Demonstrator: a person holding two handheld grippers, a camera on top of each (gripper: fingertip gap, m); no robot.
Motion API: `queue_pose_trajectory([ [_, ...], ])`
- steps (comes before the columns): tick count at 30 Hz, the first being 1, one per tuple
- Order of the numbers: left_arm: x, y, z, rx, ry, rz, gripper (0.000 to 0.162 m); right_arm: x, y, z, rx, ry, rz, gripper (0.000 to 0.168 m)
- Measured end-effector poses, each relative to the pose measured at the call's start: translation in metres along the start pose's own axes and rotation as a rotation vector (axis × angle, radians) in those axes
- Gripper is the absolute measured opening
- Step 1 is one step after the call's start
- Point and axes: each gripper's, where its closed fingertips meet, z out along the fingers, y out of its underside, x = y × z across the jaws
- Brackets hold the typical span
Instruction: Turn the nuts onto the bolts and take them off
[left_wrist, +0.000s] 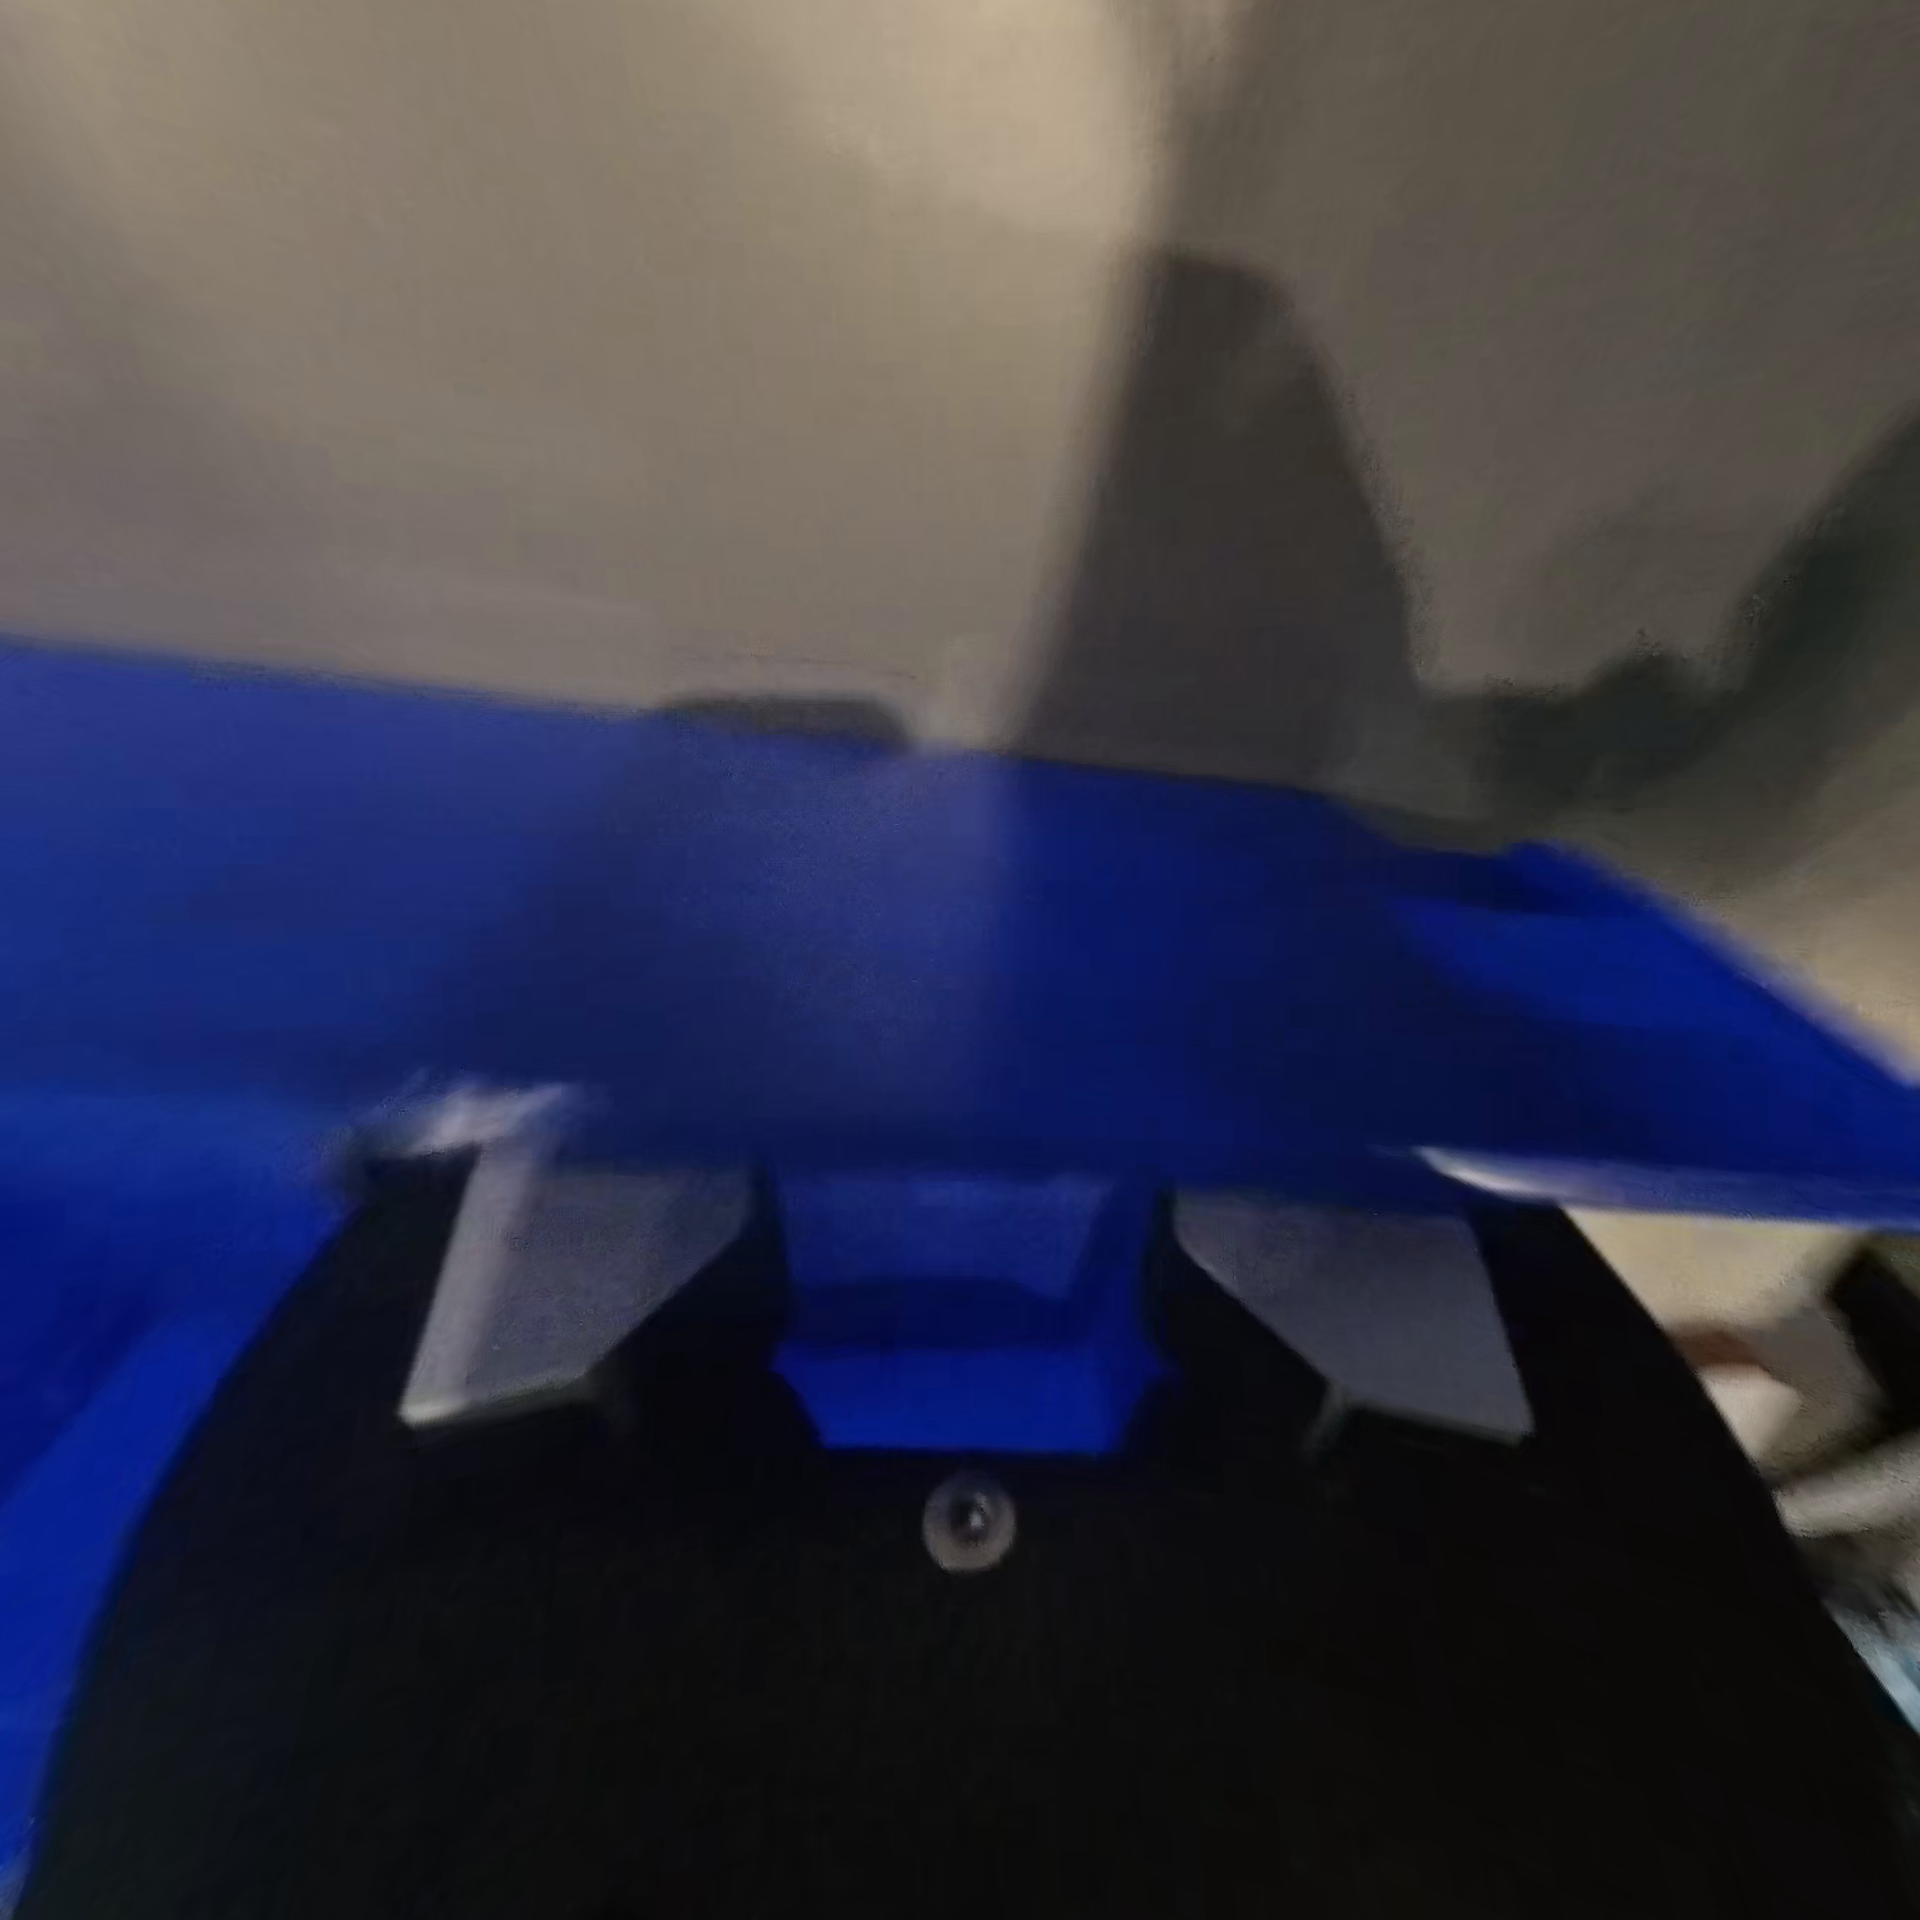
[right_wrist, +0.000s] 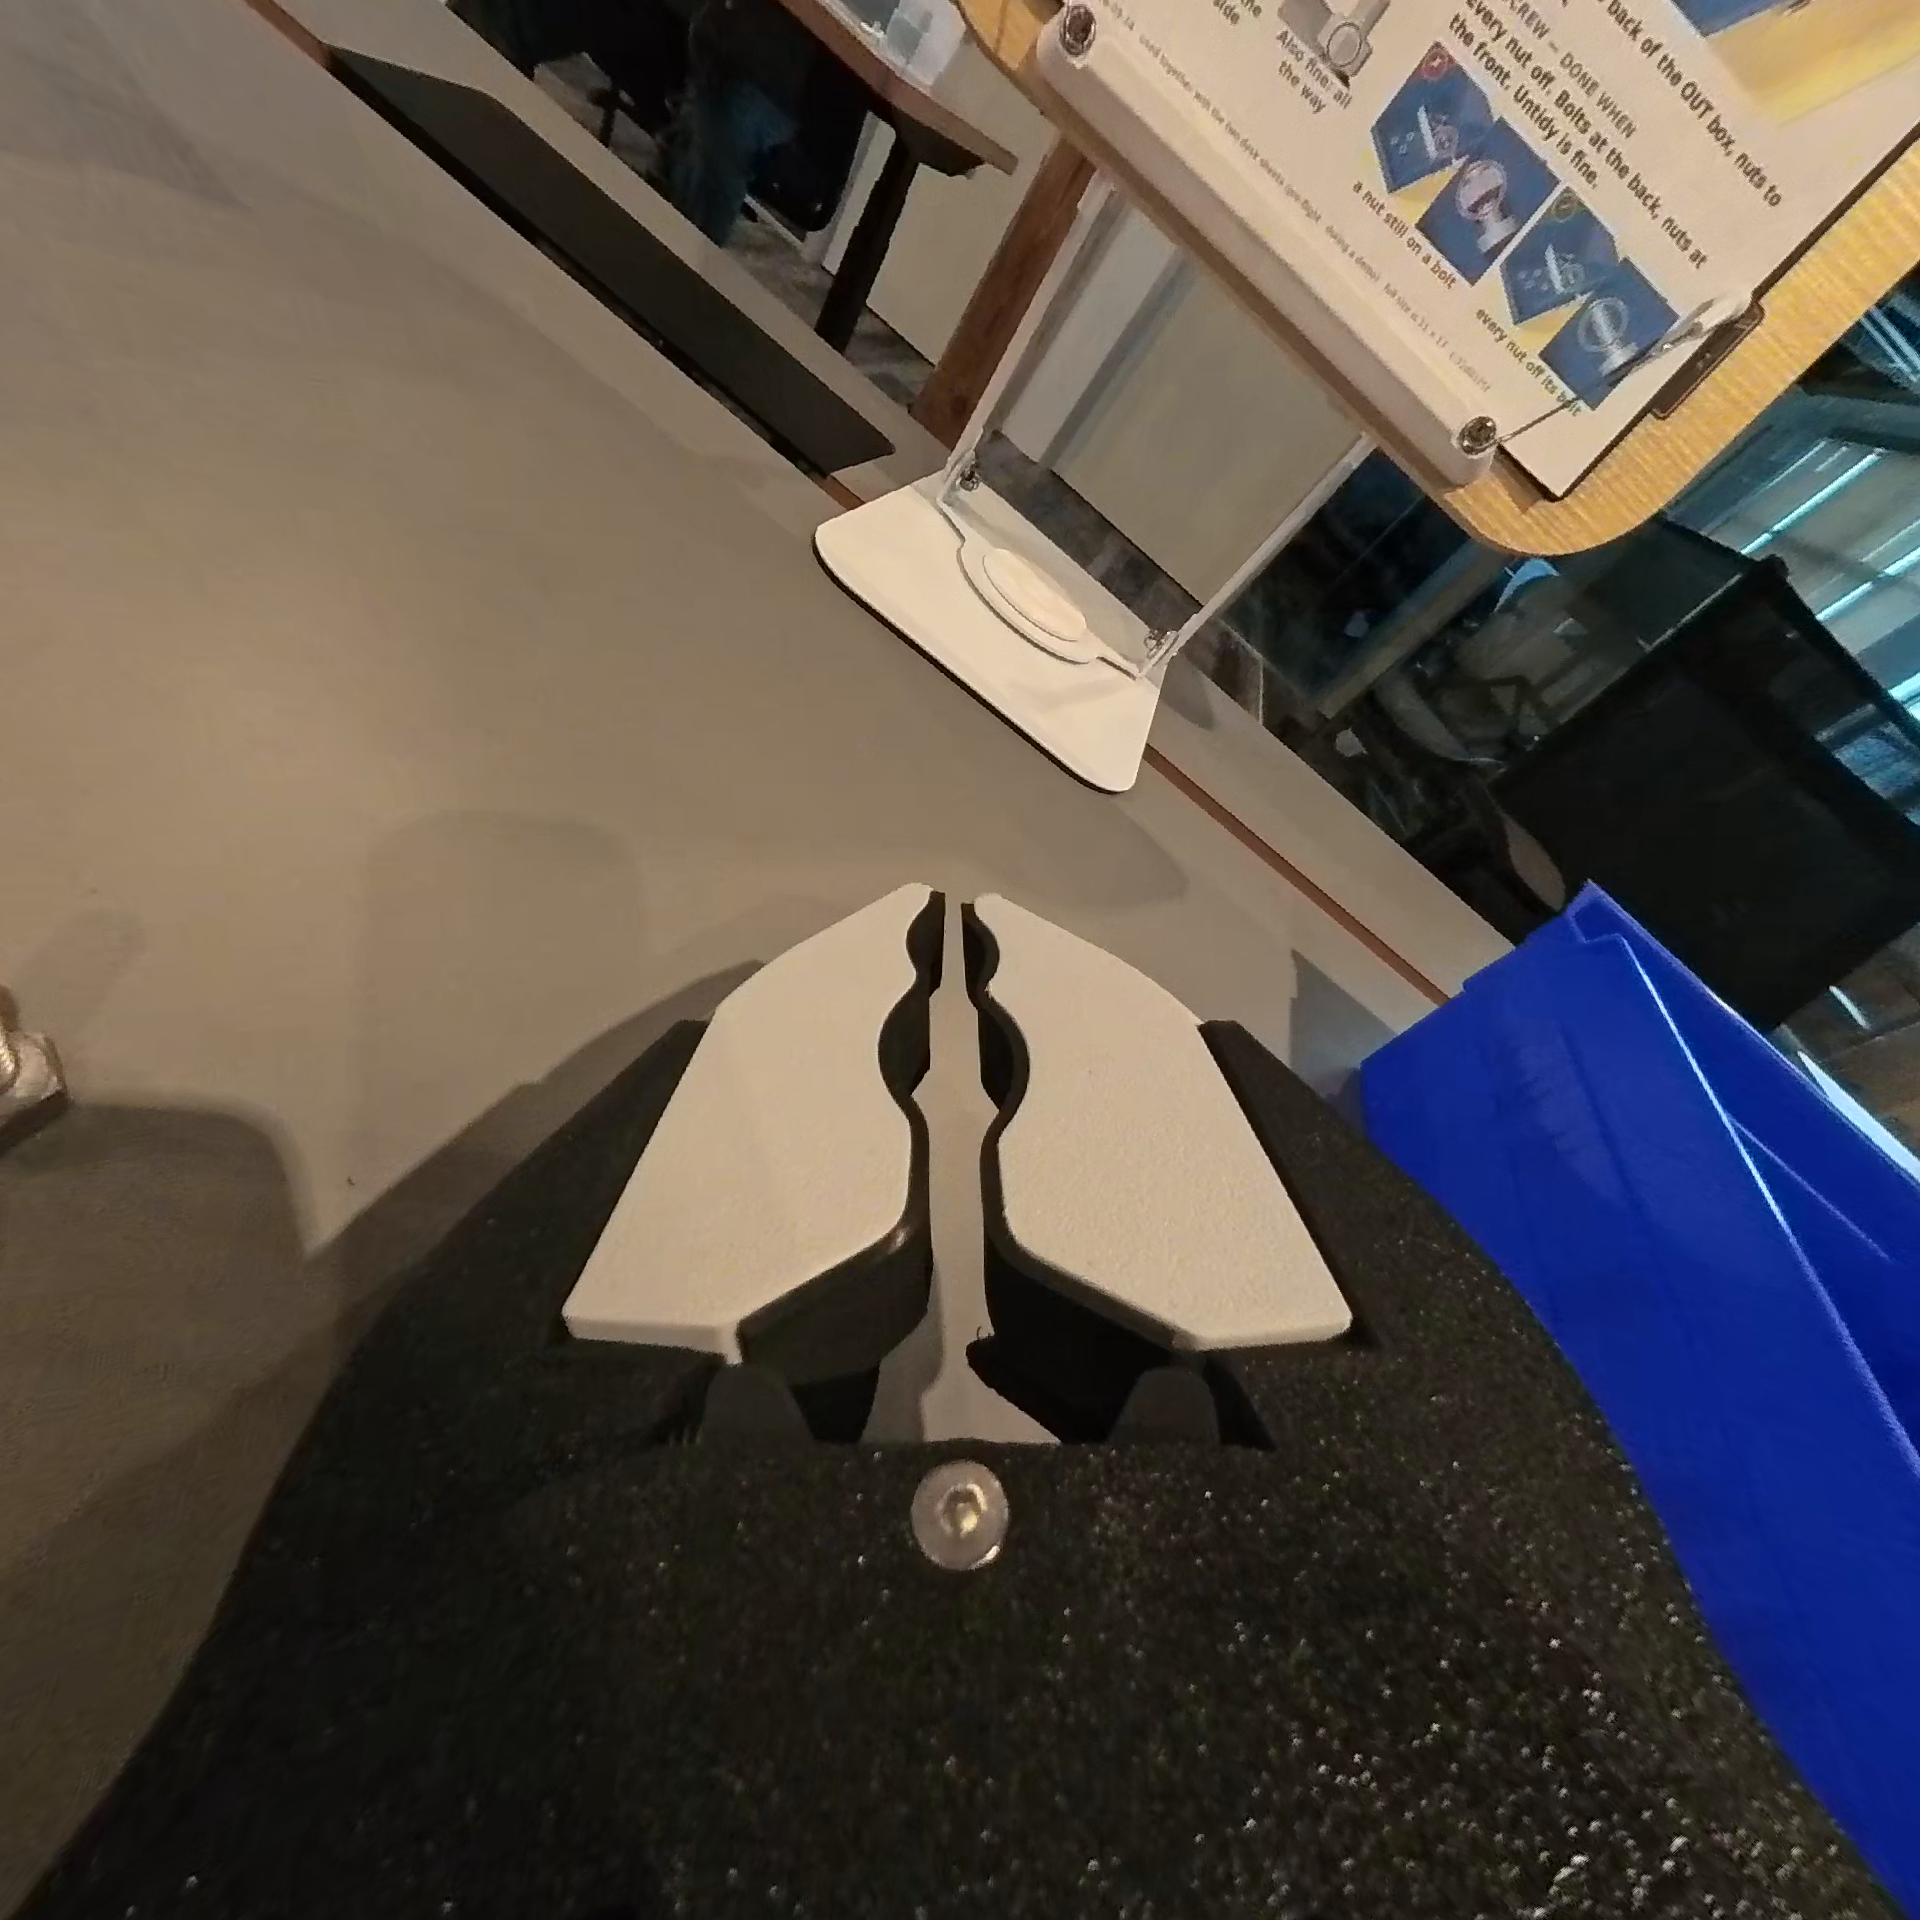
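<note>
The left wrist view is badly blurred. A blue bin (left_wrist: 935, 935) fills its middle band. My left gripper (left_wrist: 961, 1216) is right against the bin. Its grey fingers (left_wrist: 571, 1299) stand wide apart with blue between them, and the bin hides their tips. A blurred metallic glint (left_wrist: 468, 1117) sits by the left finger; I cannot tell what it is. My right gripper (right_wrist: 951, 909) is shut and empty, low over the grey table (right_wrist: 364, 623). A metal bolt with a nut (right_wrist: 26, 1060) stands at the far left edge of that view. A blue bin (right_wrist: 1662, 1299) stands to the right of the gripper.
A white stand (right_wrist: 997, 634) holding a printed sheet on a board (right_wrist: 1507, 208) stands at the table's far edge ahead of the right gripper. A black flat slab (right_wrist: 623, 260) lies along the far edge to the left. Dark furniture shows beyond the table. The tips of one gripper are about 45 centimetres away from the tips of the other.
</note>
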Motion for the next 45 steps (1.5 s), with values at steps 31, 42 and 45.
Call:
queue_pose_trajectory([
  [31,0.038,-0.014,0.005,0.216,0.204,0.113,0.027,-0.004,0.002,0.003,-0.012,-0.021,-0.015,0.001],
  [42,0.028,0.004,-0.014,0.236,0.083,0.042,0.004,-0.004,-0.003,0.000,0.021,-0.032,0.005,0.000],
  [45,0.030,0.007,-0.024,0.240,0.074,0.006,0.005,-0.003,-0.006,-0.002,0.047,-0.035,0.016,0.000],
])
